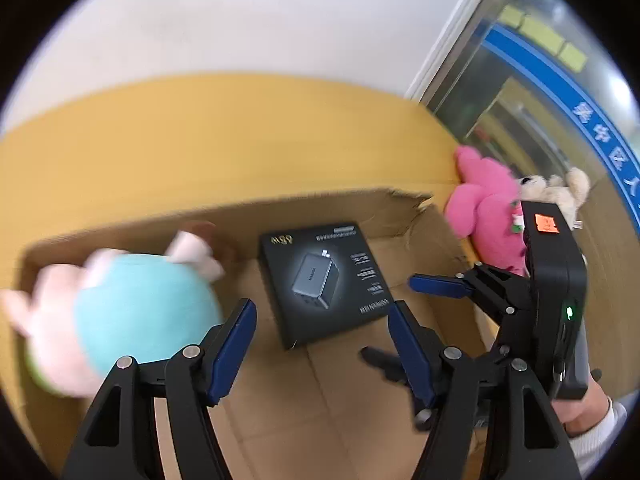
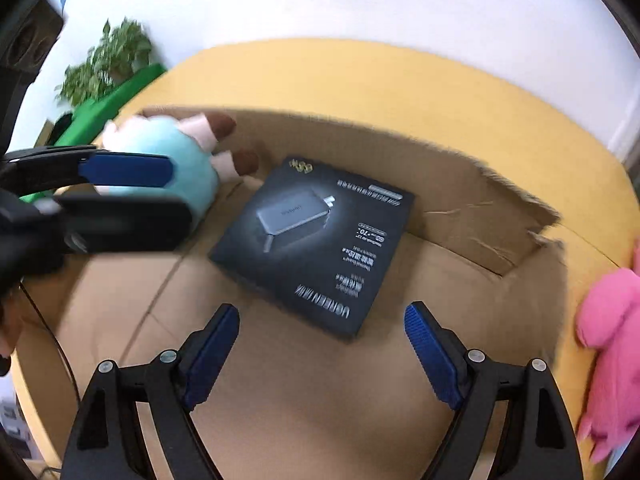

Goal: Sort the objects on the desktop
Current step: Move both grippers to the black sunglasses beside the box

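A black charger box (image 1: 325,282) (image 2: 316,242) lies flat inside an open cardboard box (image 1: 360,396) (image 2: 320,392). A teal and pink plush toy (image 1: 120,312) (image 2: 168,160) lies in the box's left part. My left gripper (image 1: 322,350) is open and empty above the box floor, the plush just left of its left finger. My right gripper (image 2: 322,354) is open and empty, close in front of the charger box. The right gripper also shows in the left wrist view (image 1: 448,284), and the left one in the right wrist view (image 2: 128,192).
The cardboard box sits on a yellow table (image 1: 200,140) (image 2: 360,80). A pink plush (image 1: 484,208) (image 2: 612,344) and a cream plush (image 1: 556,188) lie on the table right of the box. A green object (image 2: 108,108) and a plant (image 2: 108,60) stand at the far left.
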`<state>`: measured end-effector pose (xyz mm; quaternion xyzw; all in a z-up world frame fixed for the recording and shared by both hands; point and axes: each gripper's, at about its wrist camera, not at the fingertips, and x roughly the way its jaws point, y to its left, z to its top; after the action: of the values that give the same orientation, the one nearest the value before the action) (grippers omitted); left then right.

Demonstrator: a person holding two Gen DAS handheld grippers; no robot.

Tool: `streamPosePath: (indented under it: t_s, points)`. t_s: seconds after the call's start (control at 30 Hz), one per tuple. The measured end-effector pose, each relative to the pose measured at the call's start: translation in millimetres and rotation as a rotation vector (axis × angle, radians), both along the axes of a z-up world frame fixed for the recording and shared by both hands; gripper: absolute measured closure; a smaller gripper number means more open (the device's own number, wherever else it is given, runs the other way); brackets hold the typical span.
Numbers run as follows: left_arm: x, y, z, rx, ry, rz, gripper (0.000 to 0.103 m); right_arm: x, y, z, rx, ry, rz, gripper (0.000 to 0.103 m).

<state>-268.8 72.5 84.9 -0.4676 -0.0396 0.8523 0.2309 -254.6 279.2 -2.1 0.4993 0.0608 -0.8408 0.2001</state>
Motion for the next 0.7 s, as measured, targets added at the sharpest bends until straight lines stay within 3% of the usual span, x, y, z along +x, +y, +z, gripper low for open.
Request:
streamPosePath:
  t_s: [0.17,0.23,0.33,0.5,0.7]
  points:
    - [75,-35,62,-0.016,0.189,0.028,0.035,66,-6,53,0.041,0.169,-0.017,0.017]
    - [109,-53,85,-0.004,0.260,0.054,0.032,101,-4,76,0.042,0.245,-0.013,0.006]
    - [161,-79,104,-0.007,0.349,0.106,0.024,158,-12,108,0.010,0.374,-0.017,0.000]
    - [226,-90,98,-0.061,0.441,0.164,0.024,209,-29,117,-0.033,0.423,-0.057,0.000]
    - [275,-96,62,-0.030,0.421,0.213,0.024,262,-42,112,-0.038,0.439,-0.050,0.000]
